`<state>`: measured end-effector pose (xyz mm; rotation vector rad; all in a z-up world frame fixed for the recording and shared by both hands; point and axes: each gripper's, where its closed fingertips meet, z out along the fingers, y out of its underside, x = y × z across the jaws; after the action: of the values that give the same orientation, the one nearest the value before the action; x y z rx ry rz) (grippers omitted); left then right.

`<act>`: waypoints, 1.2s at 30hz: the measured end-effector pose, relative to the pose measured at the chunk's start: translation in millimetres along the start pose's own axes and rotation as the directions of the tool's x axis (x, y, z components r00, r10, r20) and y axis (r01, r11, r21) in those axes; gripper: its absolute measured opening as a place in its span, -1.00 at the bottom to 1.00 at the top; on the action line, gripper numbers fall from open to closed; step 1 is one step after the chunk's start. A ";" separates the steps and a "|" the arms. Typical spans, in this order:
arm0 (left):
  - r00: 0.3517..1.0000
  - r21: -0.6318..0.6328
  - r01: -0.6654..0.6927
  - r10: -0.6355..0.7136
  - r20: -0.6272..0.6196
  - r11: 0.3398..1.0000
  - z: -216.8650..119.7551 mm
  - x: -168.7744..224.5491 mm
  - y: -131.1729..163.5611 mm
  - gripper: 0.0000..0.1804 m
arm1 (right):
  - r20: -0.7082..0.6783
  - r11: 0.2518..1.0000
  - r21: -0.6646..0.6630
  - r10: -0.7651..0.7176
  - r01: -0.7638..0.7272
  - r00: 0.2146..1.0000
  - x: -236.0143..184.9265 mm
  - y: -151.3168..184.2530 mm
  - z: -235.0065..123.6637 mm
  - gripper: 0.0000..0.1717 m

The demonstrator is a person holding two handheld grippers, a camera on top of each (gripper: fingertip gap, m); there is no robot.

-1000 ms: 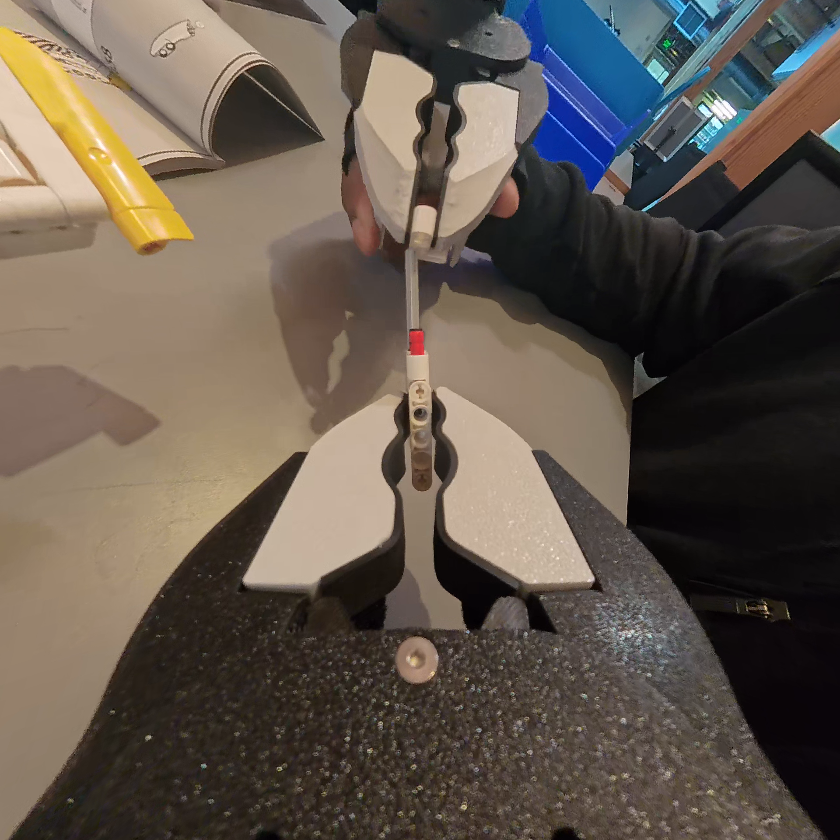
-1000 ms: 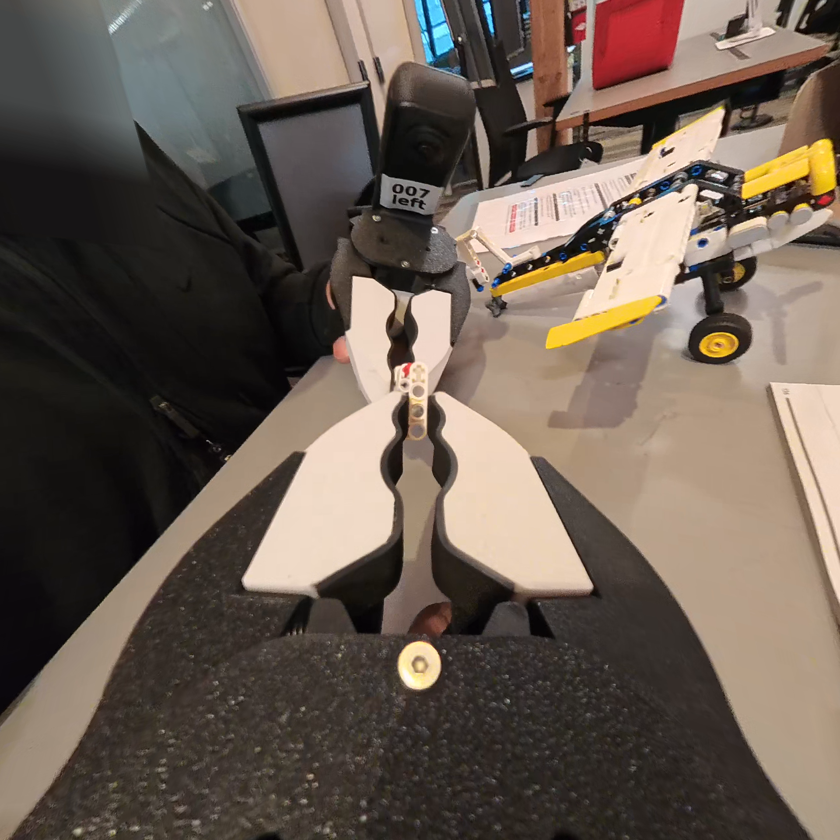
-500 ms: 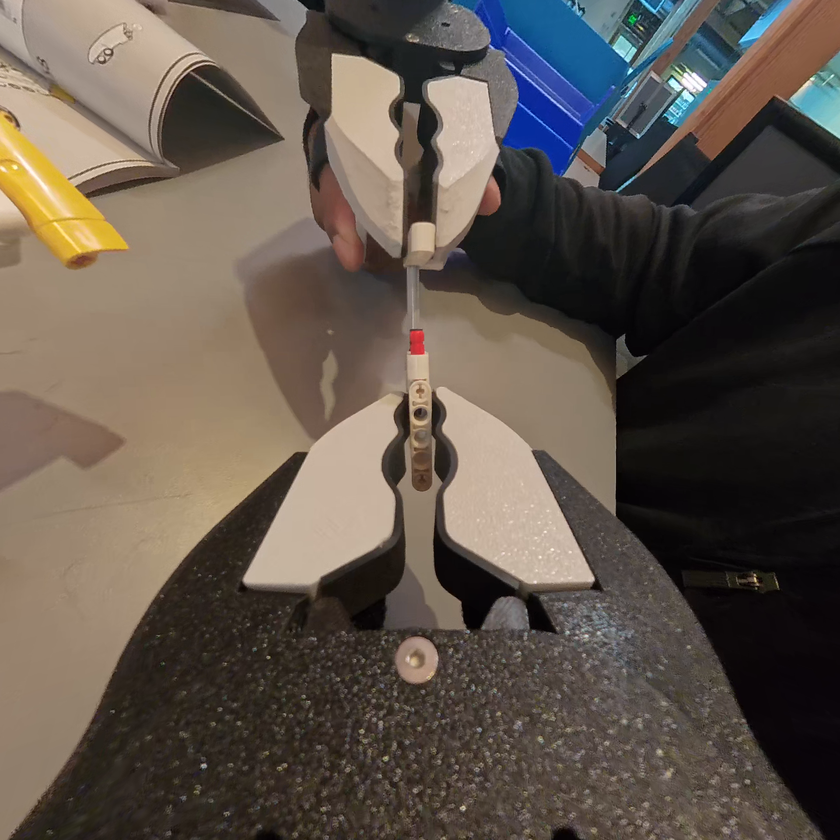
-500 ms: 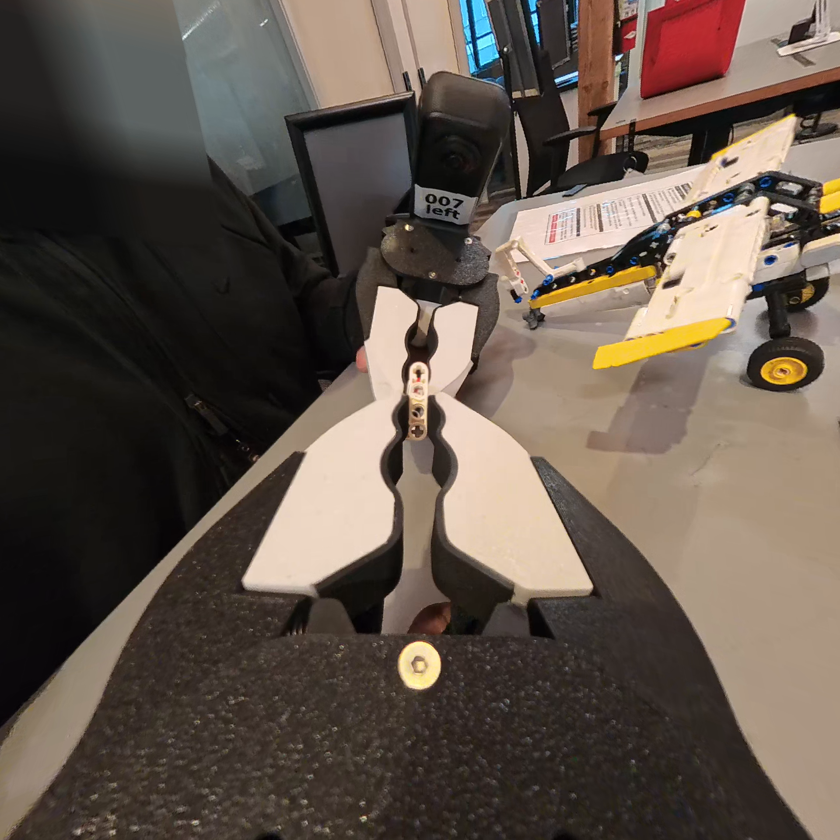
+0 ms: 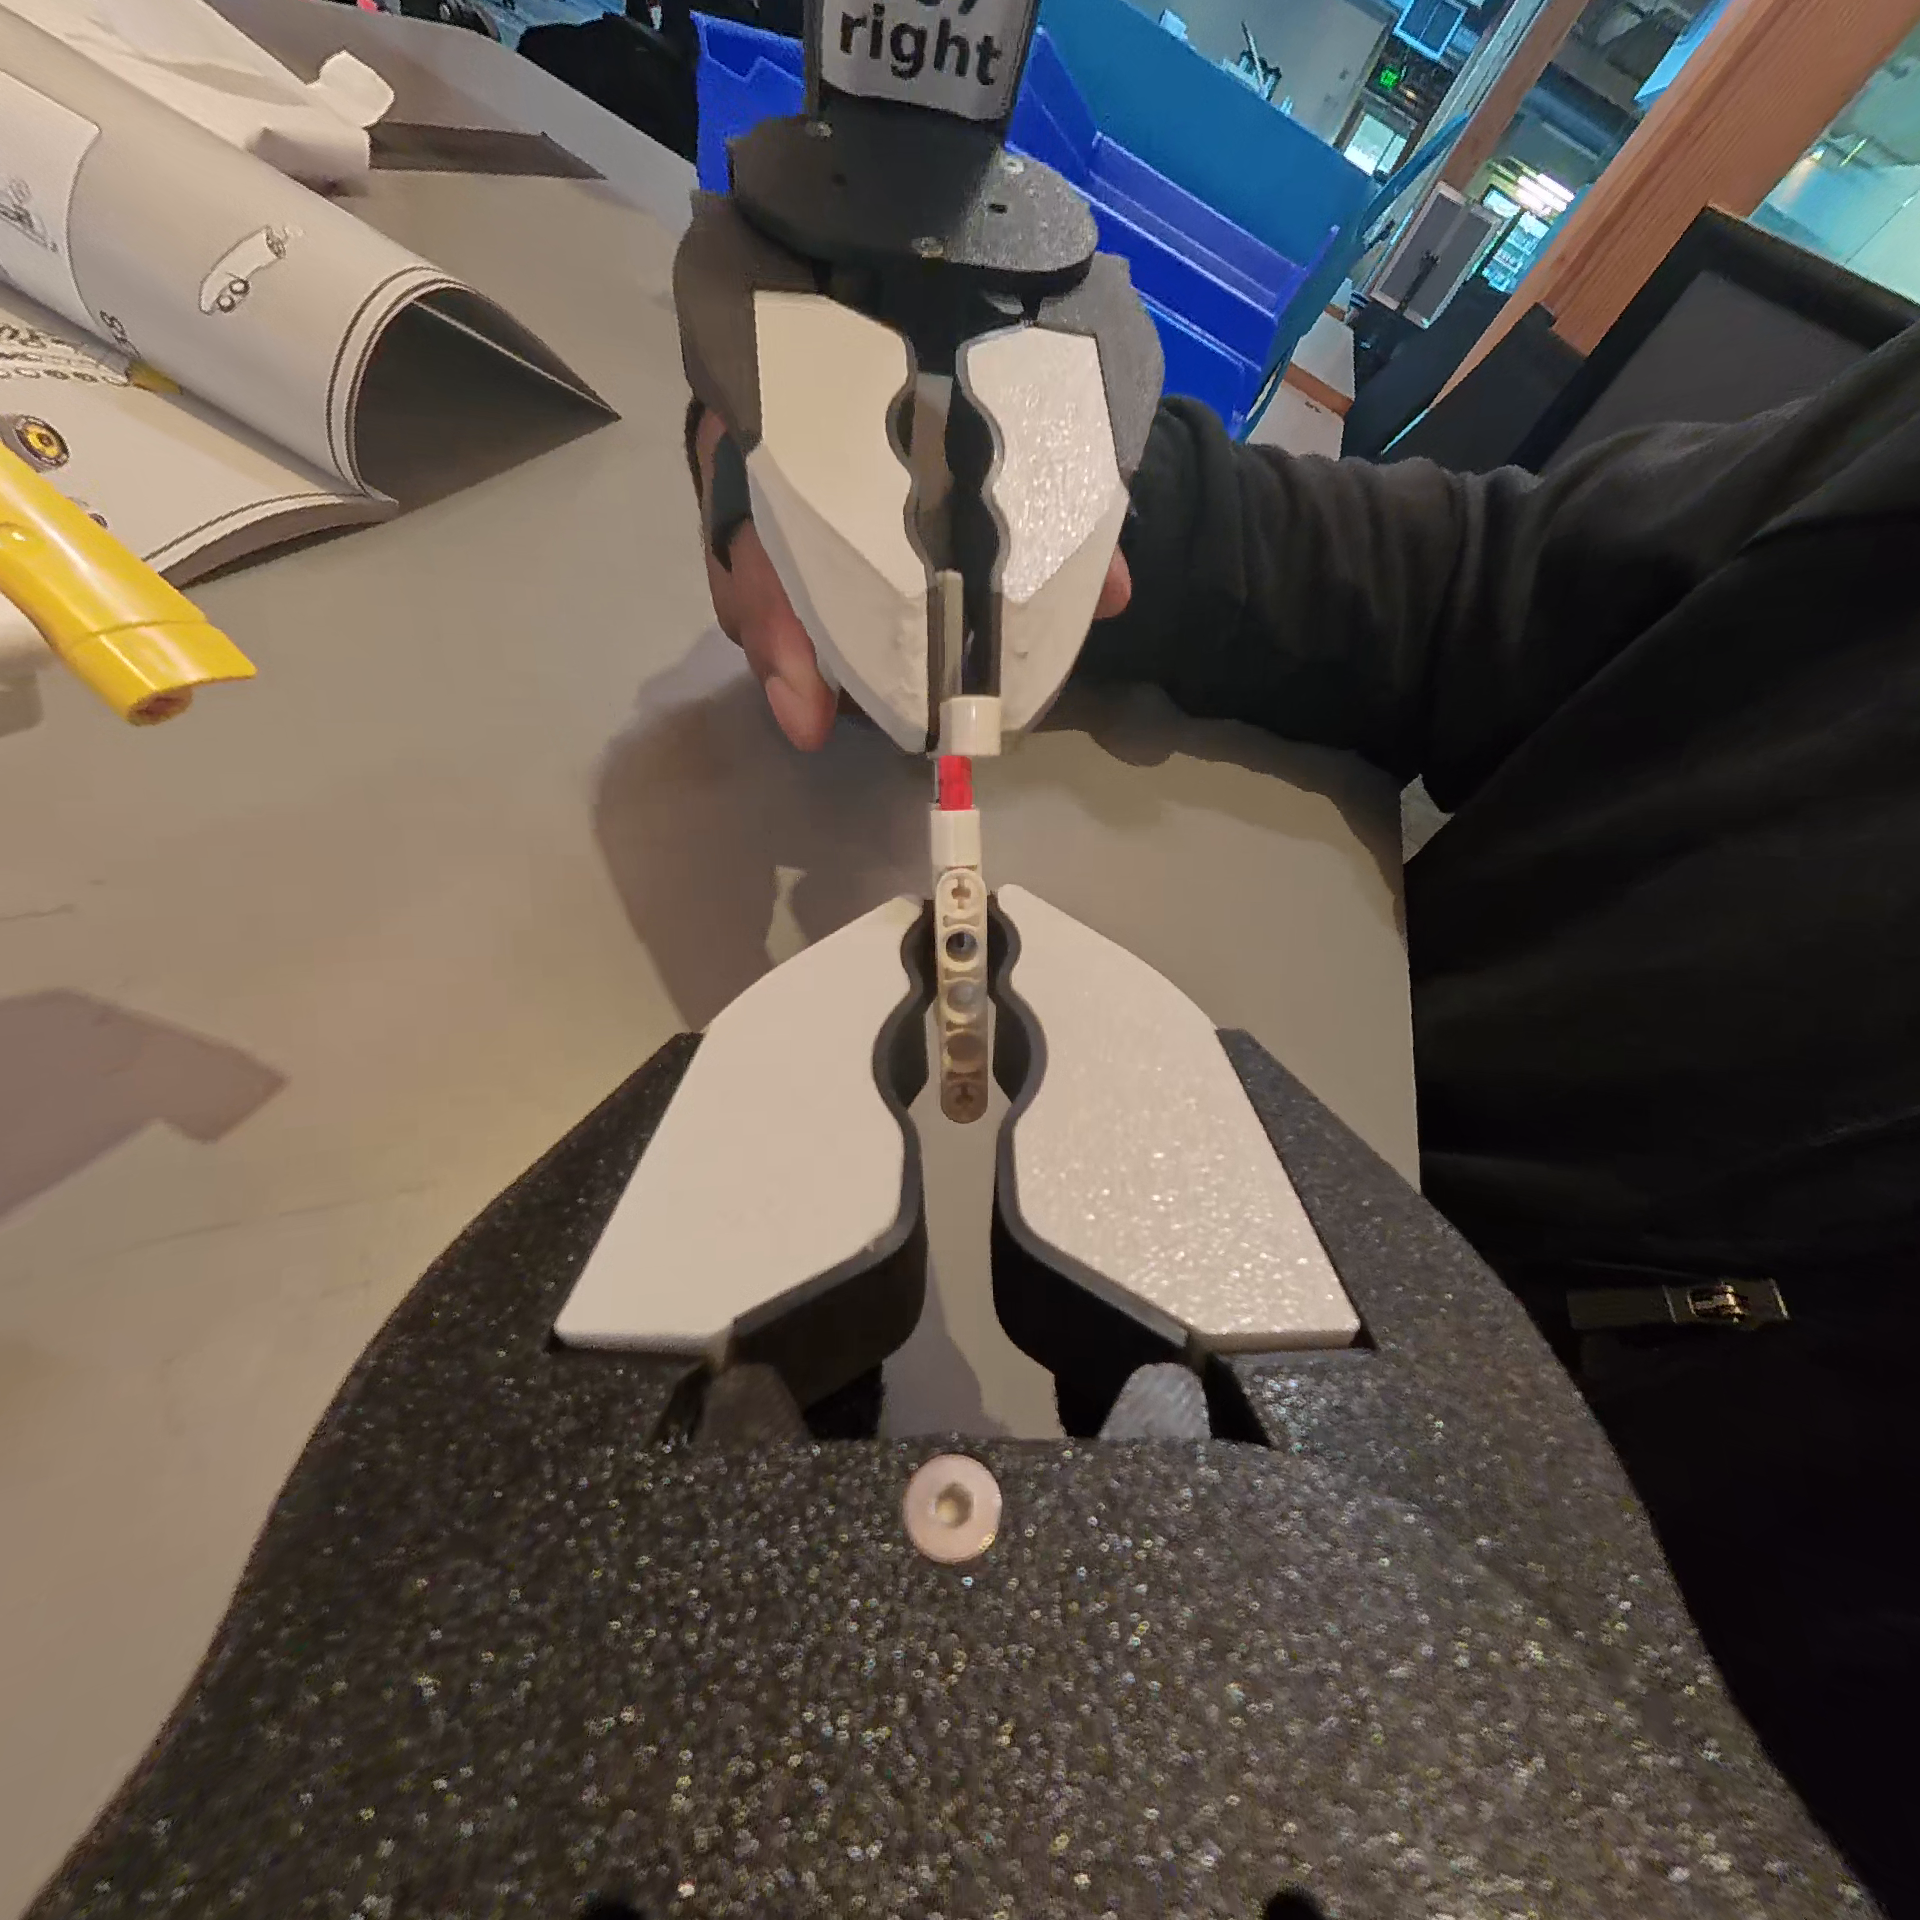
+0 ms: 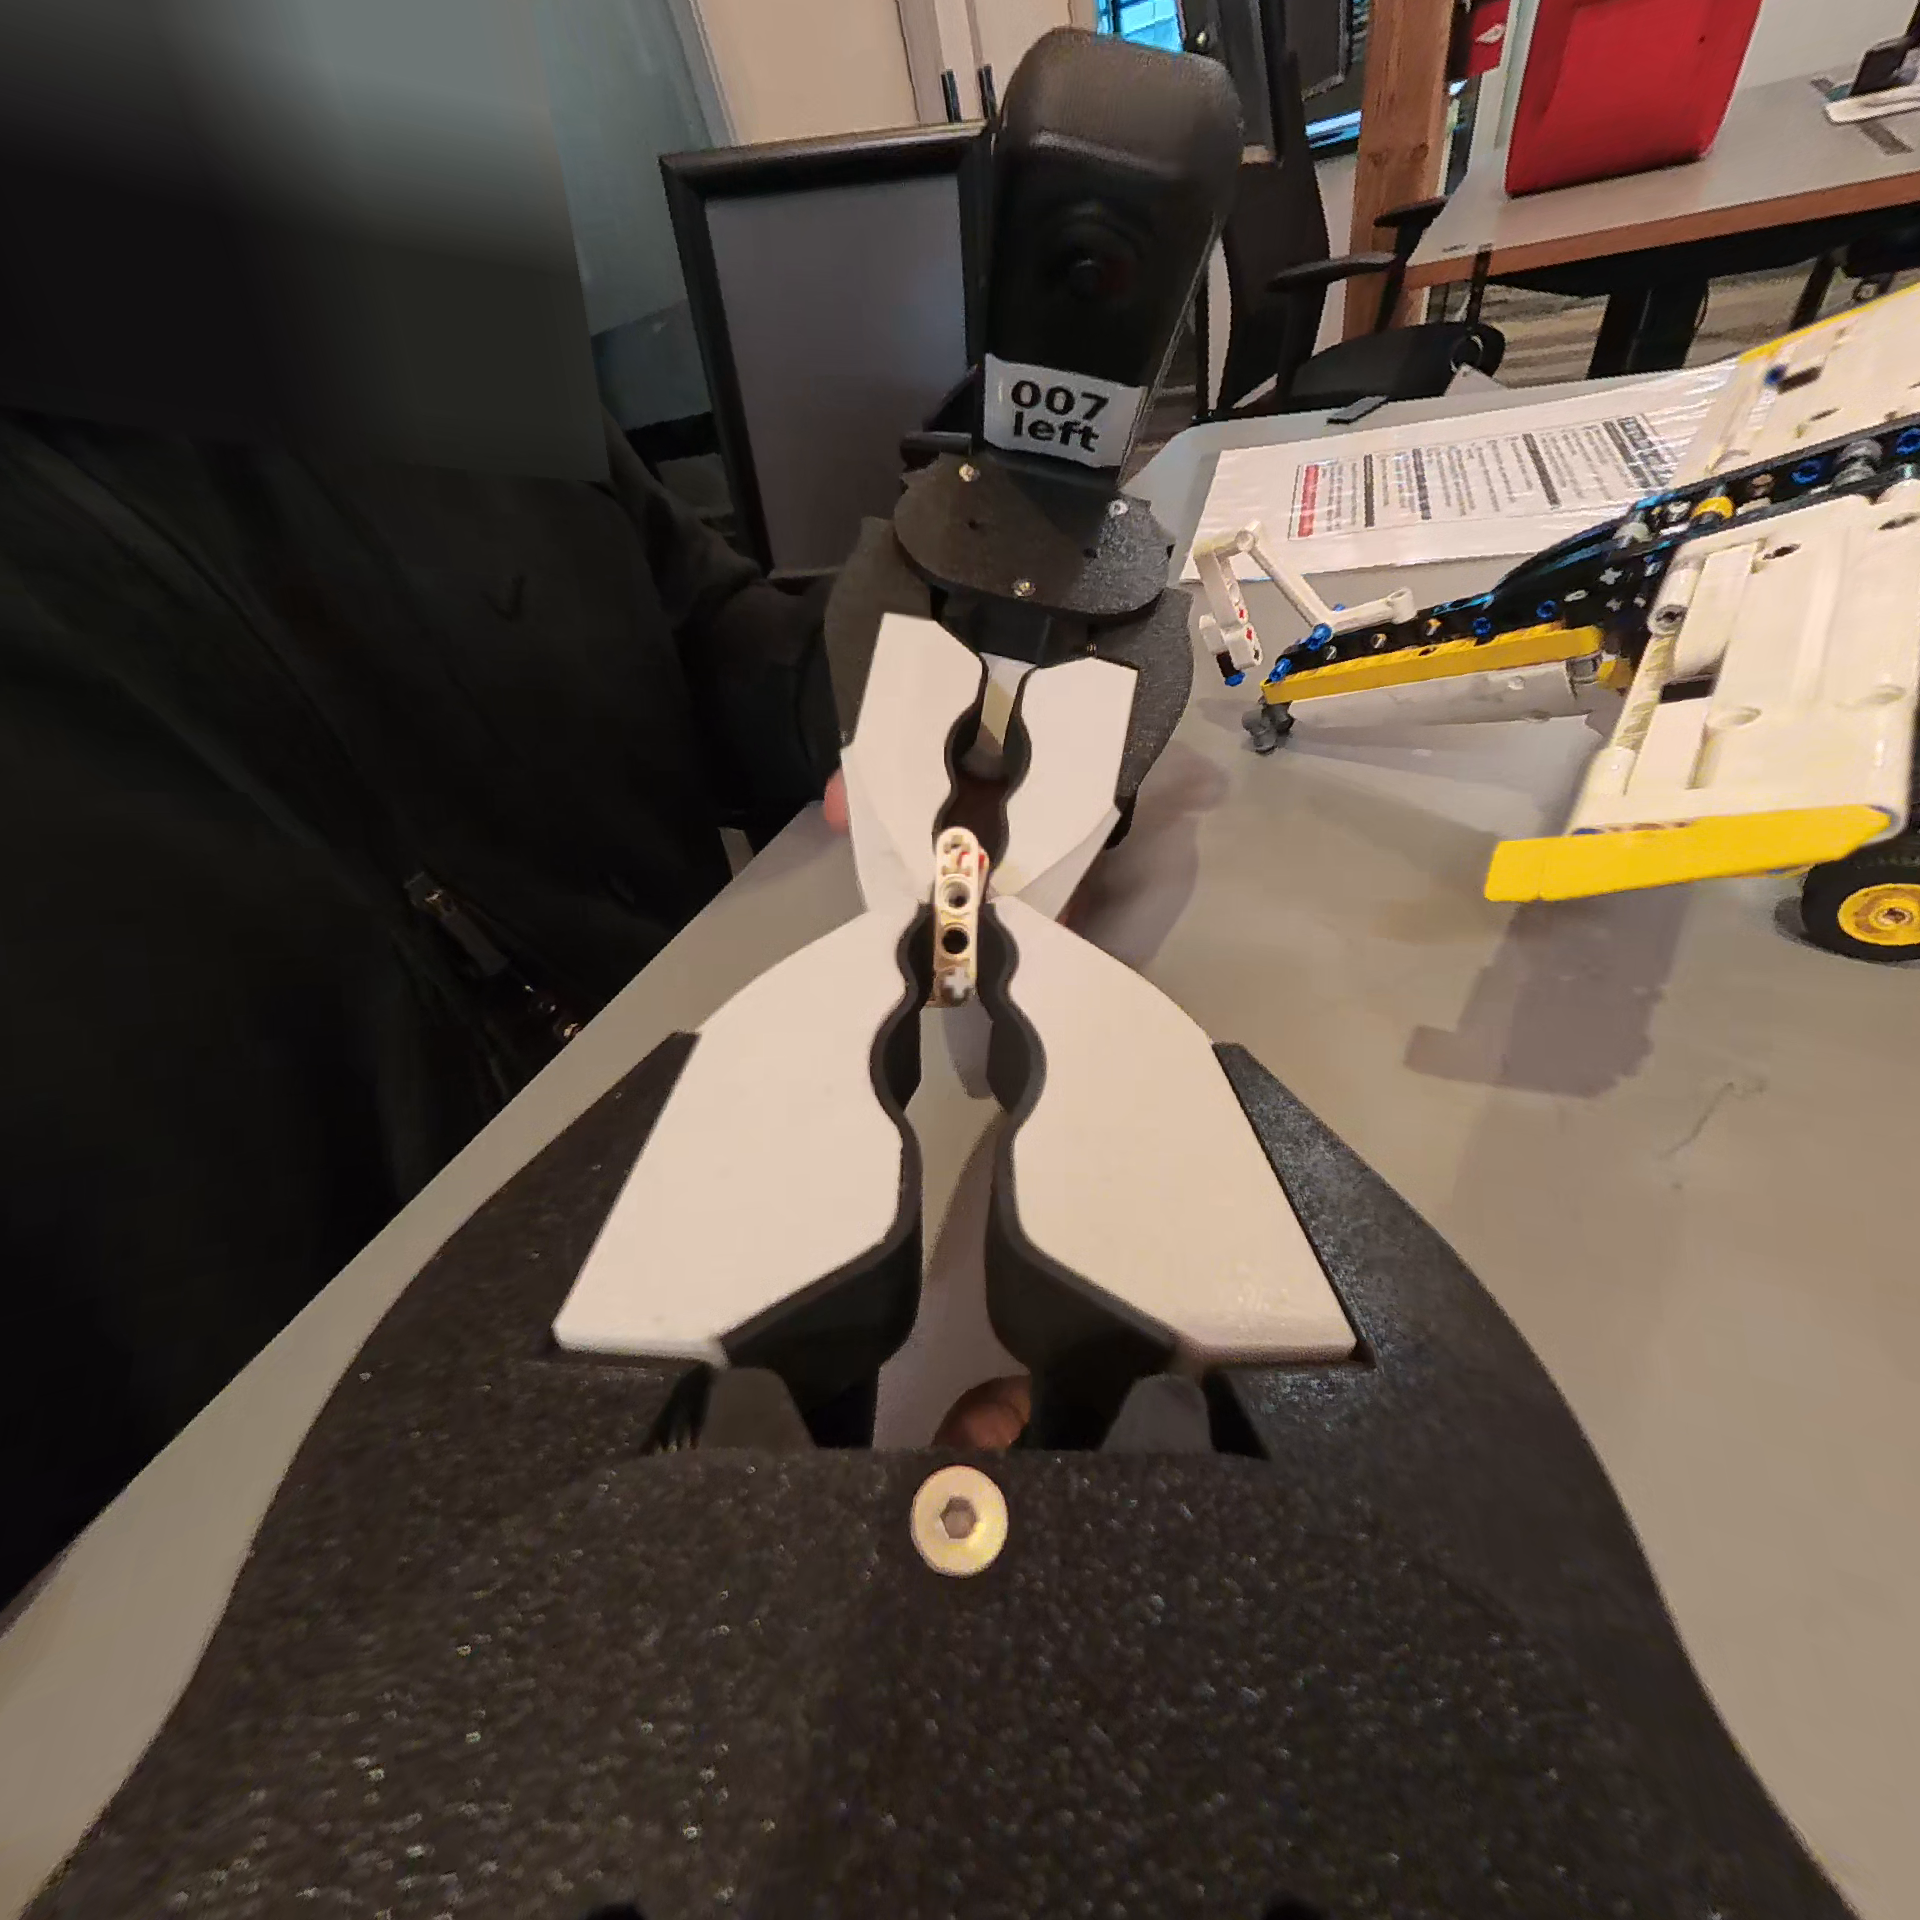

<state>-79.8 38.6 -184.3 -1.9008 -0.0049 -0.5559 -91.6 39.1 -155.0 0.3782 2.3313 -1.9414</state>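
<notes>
Now the 2 grippers stand closer than 0.5 s ago. The grey axle seen between them then is hidden.

- L gripper (image 5: 961,914): fingers clamped on a white holed beam (image 5: 961,997), with a red stub (image 5: 954,781) at its front end.
- R gripper (image 6: 956,914): fingers clamped on a 2nd white beam (image 6: 954,940).
- R gripper's white bush (image 5: 971,724) is just beside the red stub.
- Both assys are held above the grey table (image 5: 416,883).
- The yellow/white model (image 6: 1714,727) stands well apart.

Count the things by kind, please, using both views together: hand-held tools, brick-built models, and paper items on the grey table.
Tools, left tool and right tool: 2
Brick-built model: 1
Paper items, instruction booklet and printed sheet: 2
Total: 5
</notes>
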 end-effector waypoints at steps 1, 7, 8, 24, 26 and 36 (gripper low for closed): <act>1.000 0.009 -0.002 0.002 -0.001 1.000 -0.8 0.2 -1.0 -0.91 | -0.008 1.000 0.001 0.003 -0.003 1.000 0.5 -0.7 0.5 -0.92; 1.000 0.023 -0.009 0.009 0.000 1.000 -2.1 0.7 -2.6 -0.91 | -0.024 1.000 0.006 -0.005 0.006 1.000 0.4 -2.3 0.4 -0.91; 1.000 0.025 -0.008 0.008 0.000 1.000 -2.2 0.6 -2.9 -0.91 | -0.026 1.000 0.008 -0.004 0.005 1.000 0.9 -2.4 0.5 -0.92; 0.999 0.126 0.030 -0.027 -0.028 0.992 -7.6 0.4 -16.3 -0.91 | -0.124 0.999 0.046 0.011 -0.005 0.992 8.0 -15.9 2.1 -0.67; 0.999 0.159 0.043 -0.038 -0.037 0.986 -10.6 0.0 -20.9 -0.91 | -0.157 0.997 0.072 -0.015 0.026 0.988 8.4 -23.3 -2.4 -0.57; 0.961 0.294 0.251 -0.201 -0.190 0.922 -22.1 -2.3 -41.0 -0.91 | -0.488 0.886 -0.144 -0.451 0.441 0.747 10.7 -31.4 -17.6 -0.58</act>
<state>-100.7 36.0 -142.8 -1.5481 -0.2045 -0.8108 -107.9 52.6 -123.9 0.3988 3.0151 -2.2373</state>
